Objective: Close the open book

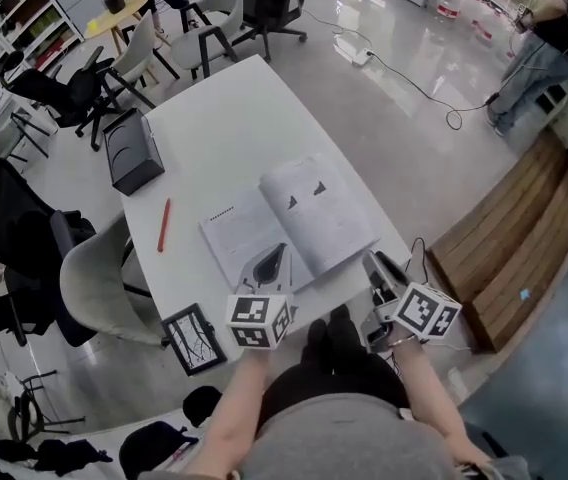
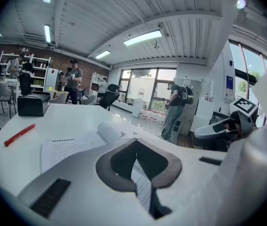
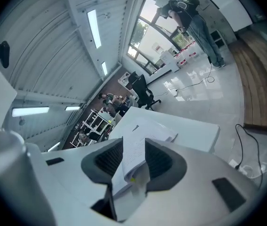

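Office chairs and shelving ring a white table (image 1: 214, 118), and the open book (image 1: 304, 218) lies at its near right corner, its right-hand page reaching almost to the table's right edge. A red pen (image 1: 164, 224) lies well apart from it toward the left edge.

The book is not yet closed. Both halves are spread with the printed pages up, though the right half looks slightly raised. The right gripper (image 1: 377, 266) sits at the book's near right corner with its jaws partly apart. A sheaf of pages fills the gap between them, so it appears to be gripping that half. The left gripper (image 1: 272, 260) rests over the near edge of the left page with its jaw tips together, and nothing is visibly caught in them. The whole folding move is left: swinging the right half over onto the left.

The spine runs parallel to the table's right edge, from the near edge toward the far one. The spread's long axis lies along the near edge, and the page tops point toward the far edge, so the print faces the person.
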Demonstrator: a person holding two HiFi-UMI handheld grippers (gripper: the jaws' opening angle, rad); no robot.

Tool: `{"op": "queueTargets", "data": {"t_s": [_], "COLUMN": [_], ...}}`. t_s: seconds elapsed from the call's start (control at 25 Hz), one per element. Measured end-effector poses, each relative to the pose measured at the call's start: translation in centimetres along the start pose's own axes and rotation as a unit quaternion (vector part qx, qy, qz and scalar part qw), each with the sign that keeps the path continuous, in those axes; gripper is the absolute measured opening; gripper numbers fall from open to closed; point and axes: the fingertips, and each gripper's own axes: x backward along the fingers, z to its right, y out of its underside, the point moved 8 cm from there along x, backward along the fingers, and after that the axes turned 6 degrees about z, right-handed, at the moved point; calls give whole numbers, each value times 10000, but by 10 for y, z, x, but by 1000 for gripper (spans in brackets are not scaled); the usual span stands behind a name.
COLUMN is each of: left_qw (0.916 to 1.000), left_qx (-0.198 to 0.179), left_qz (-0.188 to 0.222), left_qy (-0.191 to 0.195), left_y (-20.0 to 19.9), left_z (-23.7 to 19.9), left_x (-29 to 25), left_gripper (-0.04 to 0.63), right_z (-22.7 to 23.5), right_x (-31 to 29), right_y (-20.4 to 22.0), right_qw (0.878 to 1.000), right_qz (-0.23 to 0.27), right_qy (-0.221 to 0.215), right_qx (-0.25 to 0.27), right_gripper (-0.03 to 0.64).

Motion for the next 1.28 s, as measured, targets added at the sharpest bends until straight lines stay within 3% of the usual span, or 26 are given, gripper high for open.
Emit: {"op": "queueTargets", "data": {"t_s": [0.64,1.28], "left_qw": [9993,9983], "left_qx": [104,287], "left_qz": [-368,-448], "left_qy": [-62,-250], "left_y": [18,27], "left_z": [-2,-8], "left_x": [-18,-19], "left_gripper": [6,6], "right_z": [17,31], "right_x": [-20,-39], "right_y": [18,31], "right_qw": [9913,9763], "right_qz": [-578,-1088], "right_qy": [199,129], "right_qx": [-1162,-1868], "right_gripper": [178,215]}}
